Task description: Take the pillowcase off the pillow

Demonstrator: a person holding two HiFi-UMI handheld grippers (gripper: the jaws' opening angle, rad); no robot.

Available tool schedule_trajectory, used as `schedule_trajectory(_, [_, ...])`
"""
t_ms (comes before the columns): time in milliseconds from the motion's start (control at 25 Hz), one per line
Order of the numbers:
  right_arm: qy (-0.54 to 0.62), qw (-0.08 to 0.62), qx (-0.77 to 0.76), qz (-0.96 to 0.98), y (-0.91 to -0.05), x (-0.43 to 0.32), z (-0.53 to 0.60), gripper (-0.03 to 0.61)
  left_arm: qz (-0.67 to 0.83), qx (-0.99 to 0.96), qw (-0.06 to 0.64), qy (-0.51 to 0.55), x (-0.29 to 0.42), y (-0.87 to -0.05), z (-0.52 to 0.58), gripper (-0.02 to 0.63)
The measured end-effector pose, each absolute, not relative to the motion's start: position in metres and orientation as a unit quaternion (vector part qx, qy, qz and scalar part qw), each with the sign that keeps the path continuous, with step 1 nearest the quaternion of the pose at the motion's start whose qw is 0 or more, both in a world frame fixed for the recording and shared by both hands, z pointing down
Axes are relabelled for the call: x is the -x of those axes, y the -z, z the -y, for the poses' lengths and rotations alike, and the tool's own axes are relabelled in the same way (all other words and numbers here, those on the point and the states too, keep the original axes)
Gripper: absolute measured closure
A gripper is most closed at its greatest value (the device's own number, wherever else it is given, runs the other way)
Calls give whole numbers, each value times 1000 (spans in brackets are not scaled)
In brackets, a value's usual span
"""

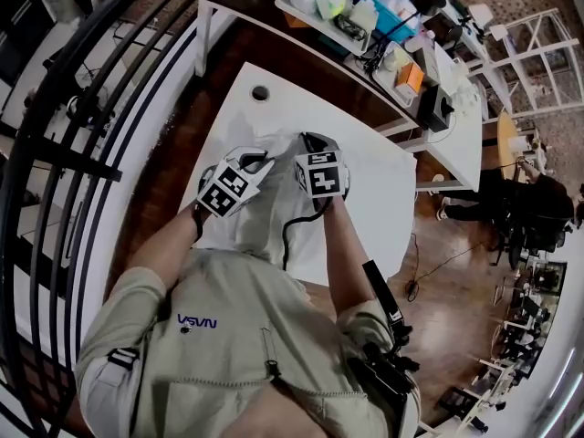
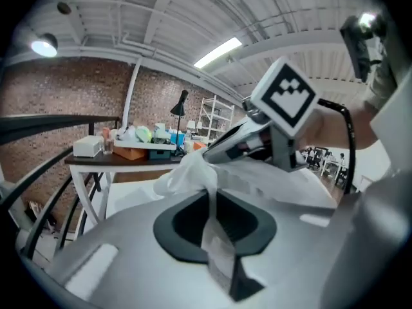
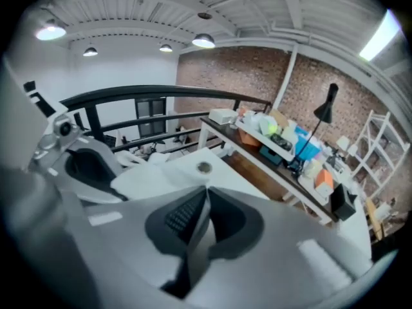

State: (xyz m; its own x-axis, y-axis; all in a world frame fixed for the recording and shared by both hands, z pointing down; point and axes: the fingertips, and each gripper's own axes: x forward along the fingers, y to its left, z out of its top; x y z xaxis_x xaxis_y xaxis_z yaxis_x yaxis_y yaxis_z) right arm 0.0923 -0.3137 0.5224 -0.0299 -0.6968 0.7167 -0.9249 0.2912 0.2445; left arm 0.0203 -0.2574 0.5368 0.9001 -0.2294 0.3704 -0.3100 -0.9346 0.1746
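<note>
A white pillow in its white pillowcase [image 1: 235,228] lies on the white table [image 1: 370,203] in front of me. Both grippers are over its far end, close together. My left gripper [image 1: 259,161] is shut on a strip of the pillowcase [image 2: 193,167], which runs up from its jaws [image 2: 211,197] to a bunched fold. That fold meets the tip of my right gripper [image 2: 226,152]. The right gripper [image 1: 310,140] is shut, with a thin fold of the pillowcase [image 3: 149,180] pinched in its jaws [image 3: 206,197]. My left gripper [image 3: 82,164] shows at the left of the right gripper view.
A round cable hole [image 1: 261,92] sits in the table's far corner. Behind stands a second table [image 1: 360,21] crowded with trays, boxes and a black desk lamp [image 2: 182,103]. A black railing [image 1: 64,144] runs along the left. A black cable [image 1: 294,231] hangs from the right gripper.
</note>
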Motion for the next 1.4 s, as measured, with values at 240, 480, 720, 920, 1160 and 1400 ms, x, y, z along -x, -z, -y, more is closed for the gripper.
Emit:
schedule_trajectory(240, [-145,408,-665,609,-502,-168,301,569,187,-971,121,-90,20,-498,254,578])
schedule_trajectory(480, [-185,368,-700,584,-511,-210,263,571,233,-945,220,-63,39,-510,310,577])
schedule_trajectory(720, [-151,361,-669,632,-521,-175,275,528,238,-939,203,-143,-2,-550,330,532])
schedule_trajectory(920, [-139,309,-664,666,-501,-152,276,431,272,-932,194,-137,22,-552,333,423])
schedule_trajectory(1160, [-154,251,-679,673,-484,-125,248,431,226,-944,193,-144,50,-549,281,420])
schedule_trajectory(1400, [-154,236,-690,666,-483,-81,214,431,170,-951,215,-142,54,-560,207,419])
